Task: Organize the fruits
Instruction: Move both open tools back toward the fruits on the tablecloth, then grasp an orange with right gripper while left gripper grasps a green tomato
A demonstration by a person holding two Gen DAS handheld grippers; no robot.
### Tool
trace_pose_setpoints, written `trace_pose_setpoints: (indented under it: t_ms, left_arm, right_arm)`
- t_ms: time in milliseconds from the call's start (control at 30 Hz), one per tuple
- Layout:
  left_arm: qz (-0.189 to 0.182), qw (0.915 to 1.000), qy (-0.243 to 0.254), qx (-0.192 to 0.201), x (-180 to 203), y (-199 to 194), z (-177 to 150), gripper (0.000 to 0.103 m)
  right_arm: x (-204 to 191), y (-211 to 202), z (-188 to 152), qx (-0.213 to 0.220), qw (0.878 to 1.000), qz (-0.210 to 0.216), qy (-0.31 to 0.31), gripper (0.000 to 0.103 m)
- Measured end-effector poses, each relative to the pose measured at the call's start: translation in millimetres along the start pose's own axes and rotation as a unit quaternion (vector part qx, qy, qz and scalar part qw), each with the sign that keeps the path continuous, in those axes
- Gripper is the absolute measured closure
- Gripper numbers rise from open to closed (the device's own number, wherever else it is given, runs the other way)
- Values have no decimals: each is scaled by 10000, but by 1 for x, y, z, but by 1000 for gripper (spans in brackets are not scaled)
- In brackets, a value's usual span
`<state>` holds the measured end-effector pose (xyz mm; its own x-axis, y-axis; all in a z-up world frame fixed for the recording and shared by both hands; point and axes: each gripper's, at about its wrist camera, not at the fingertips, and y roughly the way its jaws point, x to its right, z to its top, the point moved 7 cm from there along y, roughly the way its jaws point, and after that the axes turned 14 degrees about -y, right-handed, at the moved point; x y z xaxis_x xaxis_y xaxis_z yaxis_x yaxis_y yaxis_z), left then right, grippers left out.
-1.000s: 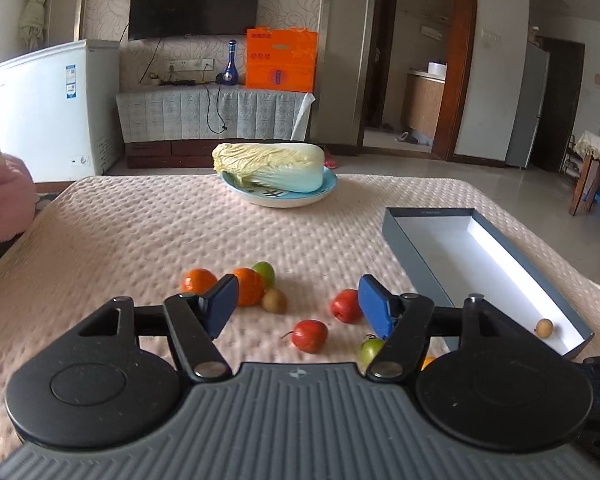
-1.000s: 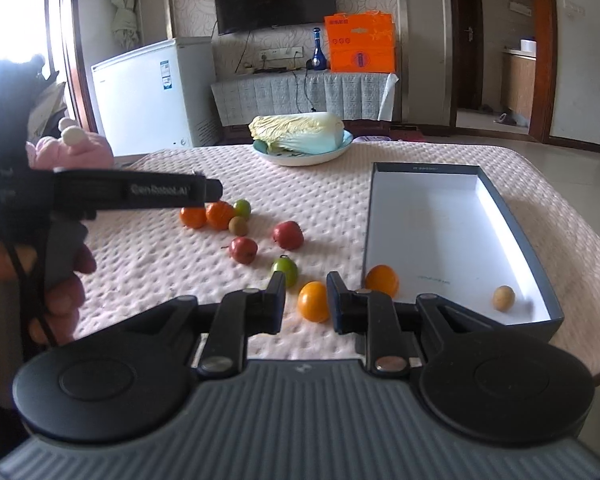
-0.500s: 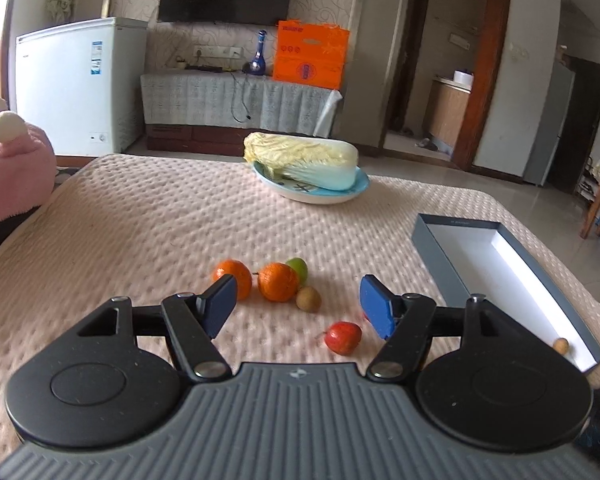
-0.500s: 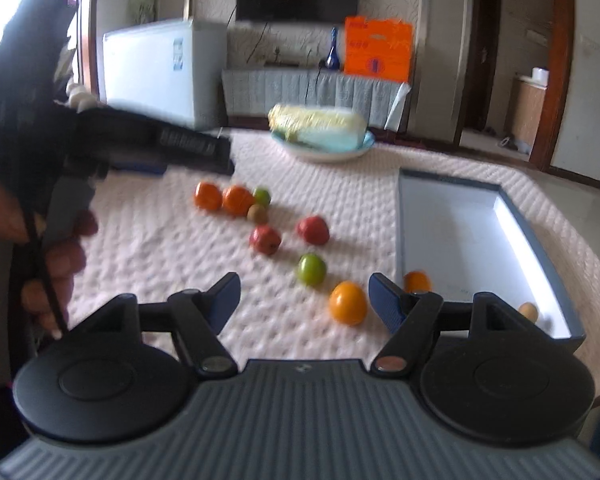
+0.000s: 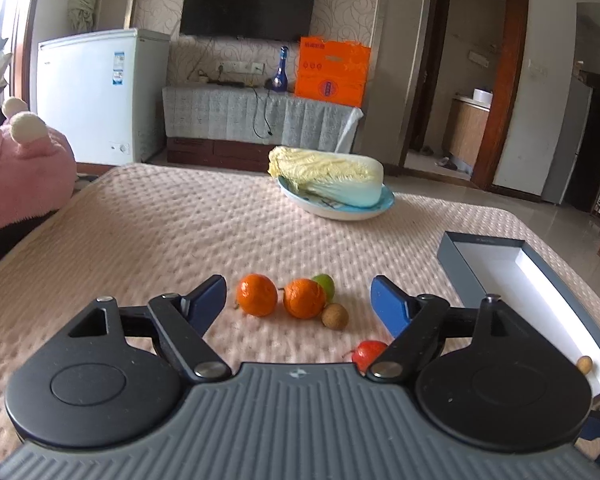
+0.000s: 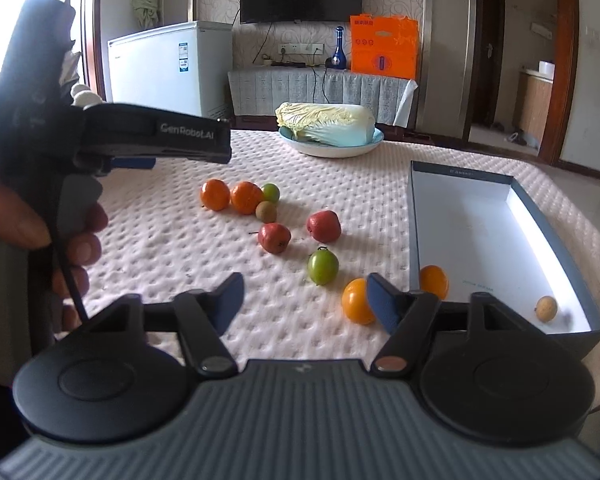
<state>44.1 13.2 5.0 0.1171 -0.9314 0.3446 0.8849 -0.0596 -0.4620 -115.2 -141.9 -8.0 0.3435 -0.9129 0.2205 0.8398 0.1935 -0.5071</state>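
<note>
On the quilted table [image 6: 172,248], both grippers are spread wide and hold nothing.

From the left wrist view, the left gripper [image 5: 298,294] frames two oranges [image 5: 257,294] side by side, with a lime [image 5: 325,285] and a small brown fruit [image 5: 335,316] touching at their 3 o'clock, and a red fruit [image 5: 369,354] near 5 o'clock. From the right wrist view, the right gripper [image 6: 305,294] has a yellow-orange fruit [image 6: 356,301] just beside its right finger [image 6: 382,302], a green fruit [image 6: 322,266] at 12 o'clock, and two red fruits [image 6: 323,226] beyond. The box [image 6: 540,216] at 2 o'clock holds an orange fruit [image 6: 434,281] and a small tan one [image 6: 546,308].
</note>
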Motion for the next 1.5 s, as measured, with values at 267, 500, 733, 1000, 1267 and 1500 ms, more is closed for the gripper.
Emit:
trace_pose_setpoints:
  t_ms: [267,500,733,1000,1267,1500]
  left_arm:
    - [16,9998,98,-170,-2,2,-5,20]
    - [-20,9996,119,-267,-4,3,-7,20]
    - [-50,9990,189,-406,-6,9,-10,20]
    - [-71,9986,167,-504,-11,15,-12,20]
    - [-353,9966,335,-671,1,19,-21,20]
    - [-693,9916,546,-944,32,26,-41,20]
  right_arm:
    - [8,10,-9,-220,9996,-108,133,53]
    - [19,30,-19,-448,9982,-310,261,66]
    - [18,46,-22,-587,9961,-658,-34,66]
    - [13,61,-23,-754,9897,-1048,-618,66]
    - [7,50,-18,-688,9940,-586,-620,67]
    - [-5,29,-24,-786,9955,188,-503,67]
